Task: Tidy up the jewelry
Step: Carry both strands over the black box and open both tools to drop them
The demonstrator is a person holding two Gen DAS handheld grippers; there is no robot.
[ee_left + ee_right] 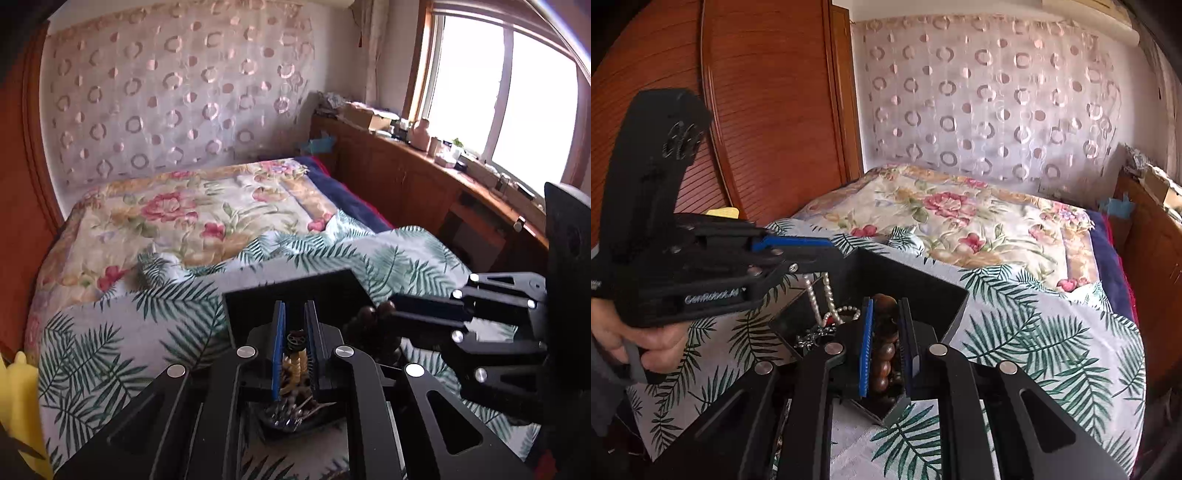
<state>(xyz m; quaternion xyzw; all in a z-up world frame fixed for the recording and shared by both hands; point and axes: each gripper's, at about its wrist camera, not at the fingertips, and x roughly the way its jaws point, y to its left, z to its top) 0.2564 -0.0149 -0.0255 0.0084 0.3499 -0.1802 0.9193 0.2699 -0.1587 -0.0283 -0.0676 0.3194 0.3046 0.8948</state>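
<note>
Sitting on a leaf-print bedspread (1015, 354), a black jewelry box (916, 284) is taking up the middle of both views, its raised black wall blocking much of what lies inside. Over it, the left gripper (294, 328) is clenching a pearl necklace (827, 291); in the right wrist view the white strand is hanging from its blue-padded tips down into the box, and in the left wrist view cream beads and a small dark ring-shaped charm are showing between the nearly closed pads. The right gripper (888, 336) is gripping a brown wooden bead bracelet (884, 350), its pads pressing on either side of the beads just above the box. A silvery chain (812, 338) is lying in the box beside the pearls, partly hidden by the right gripper's linkage. The two grippers are crowding each other, the left one reaching across from the side and a hand (631, 339) squeezing its handle.

Behind the leaf-print cover, a floral quilt (207, 214) is spreading over the bed, with a dark blue blanket (343, 192) edging it on the window side. A sheer curtain with ring patterns (173, 96) is hanging at the head of the bed. Wooden wardrobe doors (761, 110) are standing along one side, and a long wooden cabinet (399, 173) cluttered with bottles and boxes is running under a bright window (509, 96). Something yellow (22, 398) is poking in at the edge of the left wrist view.
</note>
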